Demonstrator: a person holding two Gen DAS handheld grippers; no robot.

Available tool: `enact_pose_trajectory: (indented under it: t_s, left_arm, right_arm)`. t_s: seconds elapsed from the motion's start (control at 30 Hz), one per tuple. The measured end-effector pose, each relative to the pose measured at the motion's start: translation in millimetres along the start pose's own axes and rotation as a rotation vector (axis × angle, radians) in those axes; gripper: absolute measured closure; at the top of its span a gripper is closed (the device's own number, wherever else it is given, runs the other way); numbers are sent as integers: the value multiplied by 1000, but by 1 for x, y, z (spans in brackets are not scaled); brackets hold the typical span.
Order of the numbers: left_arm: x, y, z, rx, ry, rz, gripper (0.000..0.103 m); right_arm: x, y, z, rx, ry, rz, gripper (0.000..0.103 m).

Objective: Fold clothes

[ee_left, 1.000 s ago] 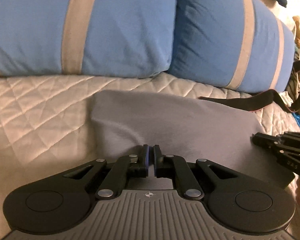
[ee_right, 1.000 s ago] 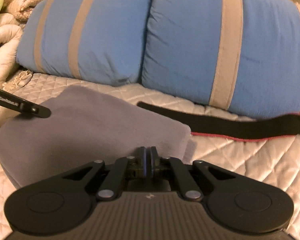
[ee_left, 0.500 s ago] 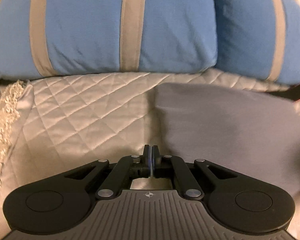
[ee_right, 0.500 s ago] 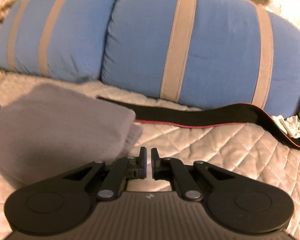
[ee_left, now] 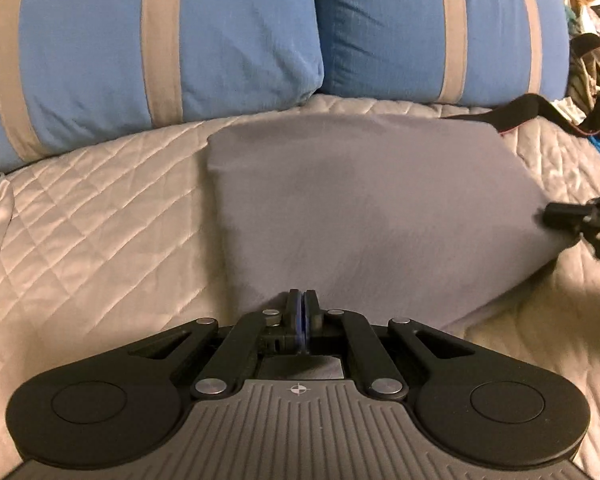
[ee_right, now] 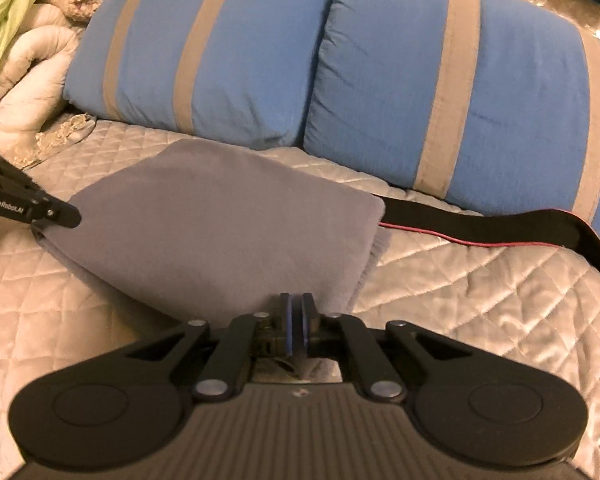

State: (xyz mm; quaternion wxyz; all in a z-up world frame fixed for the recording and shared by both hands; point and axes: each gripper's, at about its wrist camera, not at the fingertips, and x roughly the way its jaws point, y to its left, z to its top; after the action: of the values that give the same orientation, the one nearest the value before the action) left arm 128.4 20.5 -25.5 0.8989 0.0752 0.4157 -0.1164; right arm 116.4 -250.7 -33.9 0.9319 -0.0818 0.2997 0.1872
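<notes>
A grey folded garment point(ee_left: 360, 208) lies flat on the quilted bedspread point(ee_left: 100, 220), just in front of the pillows. My left gripper point(ee_left: 302, 300) is shut at the garment's near left corner, and the cloth puckers up into its tips. The right wrist view shows the same garment point(ee_right: 220, 220), with the left gripper point(ee_right: 72, 216) at its left corner. My right gripper point(ee_right: 298, 304) is closed on the near right corner, where the fabric rises between its pads. From the left wrist, the right gripper point(ee_left: 548, 212) appears at the garment's right edge.
Two blue pillows with beige stripes point(ee_left: 180, 40) point(ee_right: 440, 72) line the back of the bed. A black strap with red edging point(ee_right: 480, 224) runs rightward from the garment's far corner. Rumpled bedding point(ee_right: 32, 52) is piled at the far left, and clutter point(ee_left: 592, 60) sits at the far right.
Half a second ago both grippers pointed past the garment's sides, the right slightly parted. Now both are back at its near corners and closed on the fabric.
</notes>
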Motion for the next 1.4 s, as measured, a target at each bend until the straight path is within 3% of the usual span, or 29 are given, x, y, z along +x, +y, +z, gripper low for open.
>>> enact_pose_trajectory:
  t_s: [0.27,0.37,0.5,0.7,0.83,1.13,1.27,1.4]
  left_arm:
    - [-13,10,-13,-25,18,61,100]
    - [-19,14,-18,-46,38,135,99]
    - [-29,31,-22,-149,78,210,99]
    - [-64,51,-9,-314,-41,143,99]
    - [-74,49,1,-348,-94,88,99]
    - [-66,28,11,-282,-108,4,99]
    - [-62,18,15,-255,-112,-21,99]
    - [-64,11,16,-242,-124,-38,99]
  right_arm:
    - [-19,-1,-14,-3,19,-55,78]
    - [-22,-3,-16,6,25,-89,78]
    - [-17,-11,-7,50,-27,-100,78]
    - [-10,-24,6,114,-107,-117,77]
    - [18,-29,26,135,-126,-91,77]
    - [66,-59,54,274,-108,-31,75]
    - [87,-60,49,264,-43,-58,75]
    - [80,-60,48,266,-45,-95,75]
